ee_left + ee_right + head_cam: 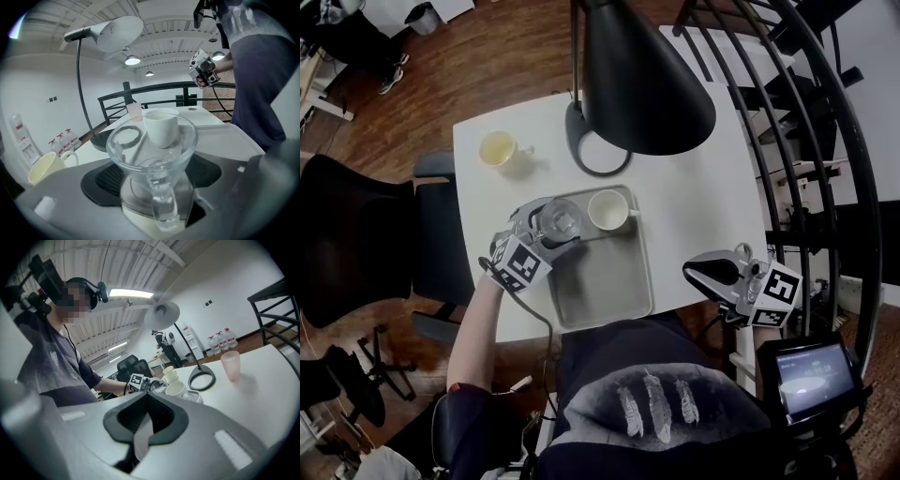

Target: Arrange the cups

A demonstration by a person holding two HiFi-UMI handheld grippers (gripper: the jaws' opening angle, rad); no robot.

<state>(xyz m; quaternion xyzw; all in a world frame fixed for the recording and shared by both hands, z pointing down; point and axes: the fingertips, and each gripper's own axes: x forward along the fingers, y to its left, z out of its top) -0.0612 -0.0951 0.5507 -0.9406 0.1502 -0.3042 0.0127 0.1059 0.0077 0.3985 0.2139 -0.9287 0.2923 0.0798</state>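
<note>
On the white rectangular surface (694, 187): grey matte tray (600, 281) w/ rounded corners and a raised rim. Cups, 4 total: 1 clear glass cup (562, 217), flared bowl shape w/ loop handle, at tray's far-left corner; 1 white glazed cup (607, 209), round and upright, on tray just beside the glass one; 1 cream mug (498, 148) w/ handle, off tray toward far-left corner of surface; 1 pink translucent tumbler (230, 365), handle-less, beyond the lamp's ring base. Lamp (647, 75): 1, black, conical shade, thin stem, open ring foot. Left gripper (553, 227): jaws spread part-way, dark ribbed pads against either side of glass cup's lower body, handle facing the camera. Right gripper (701, 272): jaws pressed together, nothing between them, at near-right edge of surface, well apart from tray
</note>
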